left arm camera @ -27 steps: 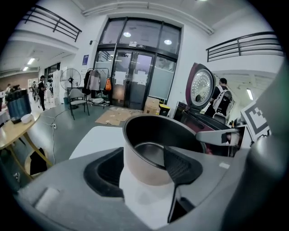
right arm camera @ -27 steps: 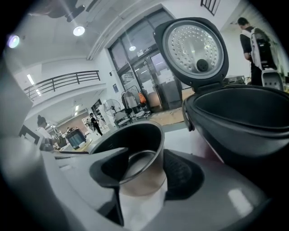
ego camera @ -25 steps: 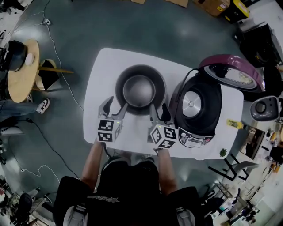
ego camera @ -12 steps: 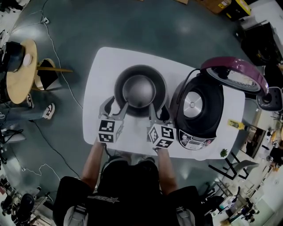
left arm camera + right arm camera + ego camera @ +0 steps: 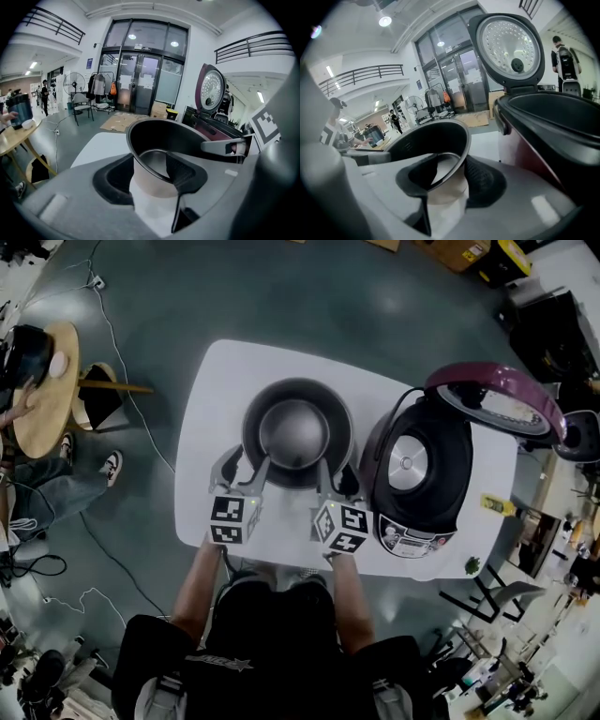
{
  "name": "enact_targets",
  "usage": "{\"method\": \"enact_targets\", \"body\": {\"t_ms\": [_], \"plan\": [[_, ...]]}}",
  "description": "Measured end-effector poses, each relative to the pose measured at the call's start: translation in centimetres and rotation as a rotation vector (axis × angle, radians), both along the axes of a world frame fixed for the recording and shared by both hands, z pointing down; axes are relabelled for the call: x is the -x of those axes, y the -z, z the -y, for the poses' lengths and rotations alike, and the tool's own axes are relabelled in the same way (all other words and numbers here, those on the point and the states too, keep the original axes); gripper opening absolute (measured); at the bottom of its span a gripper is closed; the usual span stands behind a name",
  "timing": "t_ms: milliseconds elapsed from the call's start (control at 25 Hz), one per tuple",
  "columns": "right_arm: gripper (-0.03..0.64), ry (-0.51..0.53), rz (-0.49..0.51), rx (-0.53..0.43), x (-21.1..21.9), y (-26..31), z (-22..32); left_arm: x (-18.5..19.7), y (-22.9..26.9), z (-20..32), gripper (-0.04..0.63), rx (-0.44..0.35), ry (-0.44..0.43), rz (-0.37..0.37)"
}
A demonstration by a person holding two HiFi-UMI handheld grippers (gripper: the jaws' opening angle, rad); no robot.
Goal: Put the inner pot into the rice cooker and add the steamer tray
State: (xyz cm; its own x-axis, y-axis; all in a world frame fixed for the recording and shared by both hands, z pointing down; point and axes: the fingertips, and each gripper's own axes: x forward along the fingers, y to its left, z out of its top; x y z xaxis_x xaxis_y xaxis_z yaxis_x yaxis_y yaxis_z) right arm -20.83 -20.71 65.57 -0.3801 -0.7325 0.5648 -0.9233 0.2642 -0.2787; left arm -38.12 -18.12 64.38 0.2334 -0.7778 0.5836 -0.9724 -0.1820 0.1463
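The inner pot (image 5: 258,432), dark inside with a shiny bottom, stands on the white table (image 5: 225,381). My left gripper (image 5: 246,470) straddles its near left rim, with one jaw inside the pot (image 5: 164,136) and one outside. My right gripper (image 5: 337,476) straddles the near right rim the same way, seen close in the right gripper view where the pot (image 5: 436,138) passes between its jaws. Both pairs of jaws have just been closing on the rim, and I see no firm press. The rice cooker (image 5: 417,465) stands to the right with its maroon lid (image 5: 492,399) raised and its well bare.
The cooker's body (image 5: 553,122) stands close beside my right gripper. A small yellow item (image 5: 497,504) lies at the table's right edge. On the floor at the left are a round wooden table (image 5: 42,395), a seated person and loose cables.
Both pairs of jaws stand a little narrower around the pot's rim. The pot and the cooker have not moved. A person's arm and legs have come into view at the round table.
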Motion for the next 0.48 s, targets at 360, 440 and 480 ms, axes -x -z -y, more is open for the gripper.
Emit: {"method": "enact_targets", "body": {"t_ms": [360,440,480], "plan": [[0.172,0.001,0.008,-0.073,0.3,4.0,-0.5,0.4,4.0,-0.5,0.221,-0.079,0.022,0.012],[0.172,-0.002,0.014,-0.096,0.3,5.2,-0.4,0.5,5.3,-0.6,0.219,-0.102,0.024,0.013],[0.172,-0.003,0.016,-0.108,0.3,5.9,-0.5,0.5,6.0,-0.6,0.218,-0.113,0.025,0.013]]}}
